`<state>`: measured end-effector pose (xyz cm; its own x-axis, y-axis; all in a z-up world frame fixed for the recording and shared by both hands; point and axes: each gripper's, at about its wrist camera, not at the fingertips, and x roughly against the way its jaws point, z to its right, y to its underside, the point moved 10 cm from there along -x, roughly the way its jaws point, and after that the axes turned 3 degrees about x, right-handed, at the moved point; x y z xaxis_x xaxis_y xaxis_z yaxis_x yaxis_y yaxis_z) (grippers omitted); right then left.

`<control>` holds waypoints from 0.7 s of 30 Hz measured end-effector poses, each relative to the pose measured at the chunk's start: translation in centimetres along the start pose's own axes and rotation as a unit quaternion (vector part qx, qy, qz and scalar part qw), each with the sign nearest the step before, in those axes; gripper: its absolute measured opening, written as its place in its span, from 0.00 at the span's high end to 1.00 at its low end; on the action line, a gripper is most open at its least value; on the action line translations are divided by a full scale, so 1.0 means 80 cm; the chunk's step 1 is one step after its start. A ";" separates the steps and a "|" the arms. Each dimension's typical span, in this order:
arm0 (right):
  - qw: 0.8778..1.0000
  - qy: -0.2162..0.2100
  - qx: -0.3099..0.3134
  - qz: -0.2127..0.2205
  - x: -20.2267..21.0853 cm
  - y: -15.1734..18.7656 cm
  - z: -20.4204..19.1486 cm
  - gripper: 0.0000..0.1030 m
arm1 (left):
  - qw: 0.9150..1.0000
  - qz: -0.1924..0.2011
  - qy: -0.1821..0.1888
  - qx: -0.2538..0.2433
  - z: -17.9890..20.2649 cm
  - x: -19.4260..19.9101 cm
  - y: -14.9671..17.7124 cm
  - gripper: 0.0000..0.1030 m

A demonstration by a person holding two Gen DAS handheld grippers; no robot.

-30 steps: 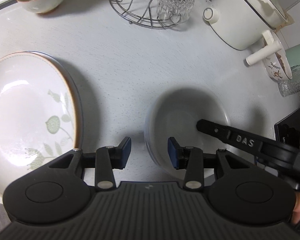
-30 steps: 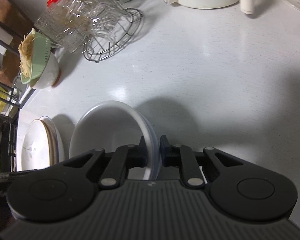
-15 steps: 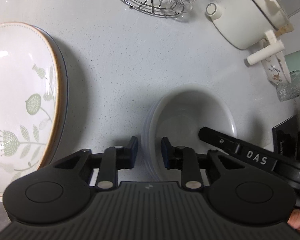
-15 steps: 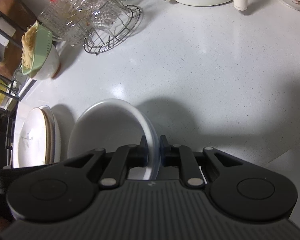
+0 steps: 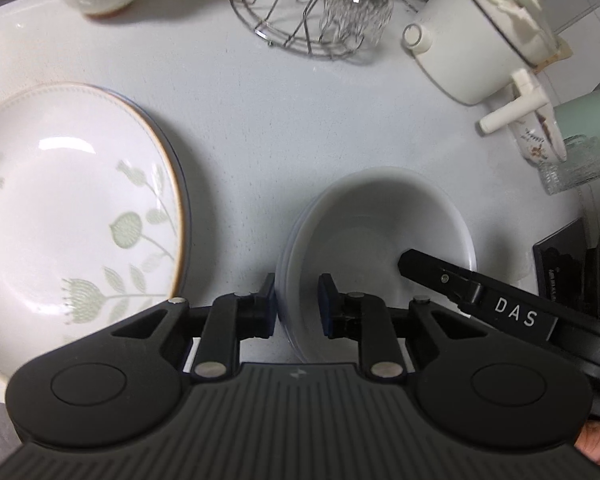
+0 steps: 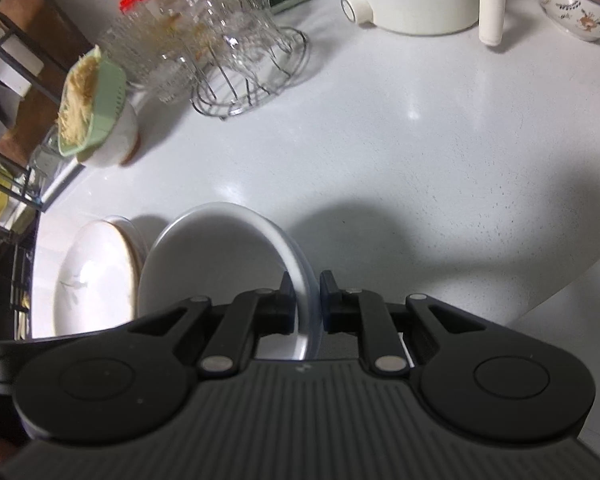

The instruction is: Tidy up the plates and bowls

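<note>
While both tools grip it from opposite sides, the white bowl [image 5: 376, 236] sits low in the middle of both views, over the pale speckled desk [image 5: 260, 120]. The left tool [image 5: 298, 306] has just been narrowing its jaws, and its blue pads now press the bowl's near-left rim from outside and inside; that rim shows layered edges, so more than one bowl may be stacked. The right tool [image 6: 305, 302] is nearly closed, its pads pinching the bowl's [image 6: 220, 264] right rim; in the left view its black finger marked DAS reaches over the far edge into the bowl. Just left of the bowl lies a stack of plates, the top floral plate [image 5: 72, 216] with a brown rim. Farther back stand a wire rack [image 5: 300, 20] with glassware, a green strainer in a white bowl [image 6: 96, 116], a white pot [image 5: 484, 36] and a patterned bowl [image 6: 576, 4].
</note>
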<state>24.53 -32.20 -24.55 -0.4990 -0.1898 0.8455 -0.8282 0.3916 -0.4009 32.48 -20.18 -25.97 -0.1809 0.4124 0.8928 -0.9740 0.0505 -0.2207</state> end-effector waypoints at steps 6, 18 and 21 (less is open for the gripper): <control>1.000 0.008 -0.006 0.014 0.028 -0.008 -0.020 0.85 | 1.000 0.002 0.008 -0.018 0.004 0.035 -0.006 0.76; 0.999 0.007 -0.018 0.033 0.070 -0.025 -0.059 0.85 | 0.999 0.011 0.018 -0.034 0.003 0.097 -0.021 0.76; 0.999 0.004 -0.016 0.036 0.077 -0.028 -0.070 0.85 | 0.999 0.014 0.020 -0.033 -0.002 0.112 -0.025 0.76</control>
<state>24.75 -29.19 -16.49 -0.5549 -0.1525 0.8178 -0.7817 0.4320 -0.4499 32.86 -16.49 -17.61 -0.2009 0.4507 0.8698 -0.9574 0.0977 -0.2717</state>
